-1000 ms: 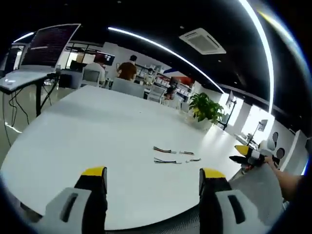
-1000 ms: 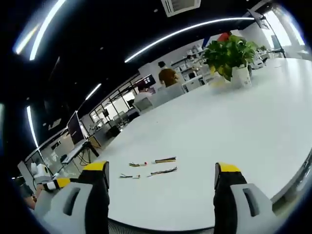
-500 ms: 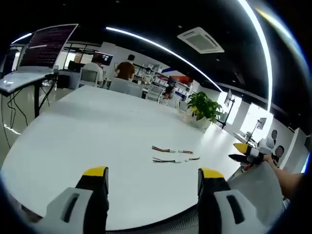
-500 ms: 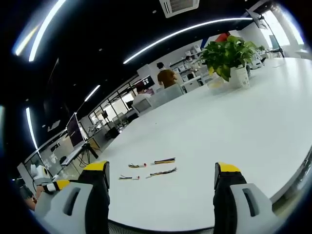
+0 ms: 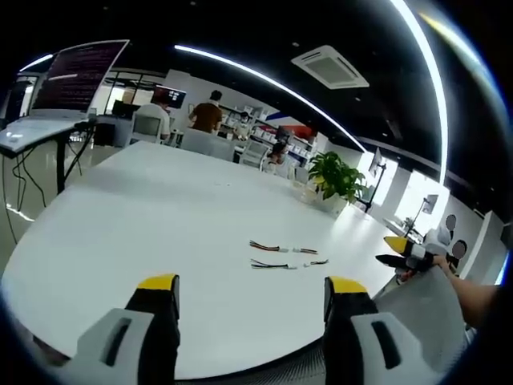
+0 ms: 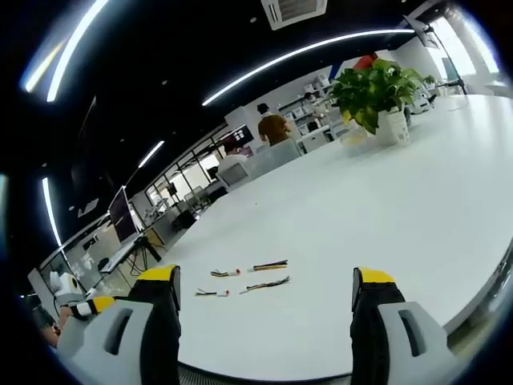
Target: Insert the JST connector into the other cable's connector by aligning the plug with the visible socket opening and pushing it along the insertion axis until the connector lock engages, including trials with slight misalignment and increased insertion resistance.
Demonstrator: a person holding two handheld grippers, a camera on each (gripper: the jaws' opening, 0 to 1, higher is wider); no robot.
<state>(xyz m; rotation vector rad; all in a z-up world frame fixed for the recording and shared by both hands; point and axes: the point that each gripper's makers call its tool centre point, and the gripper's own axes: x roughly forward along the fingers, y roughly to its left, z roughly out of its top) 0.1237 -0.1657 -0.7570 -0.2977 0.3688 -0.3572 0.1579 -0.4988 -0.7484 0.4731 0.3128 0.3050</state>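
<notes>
Two short multicoloured-wire cables with small white JST connectors [image 5: 284,256] [image 6: 244,277] lie side by side mid-way across the white round table [image 5: 144,216], untouched; both the left gripper [image 5: 248,321] and right gripper [image 6: 264,317] hover with jaws apart, so each should descend squarely over one connector body, not the wires

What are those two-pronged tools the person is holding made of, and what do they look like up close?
Each tool has two chunky jaws with grey shells, black inner faces and yellow caps at the tips. That goes for the left gripper and the right gripper alike. In the left gripper view, the other tool's yellow-and-black tip shows beside a pale grey sleeve.
</notes>
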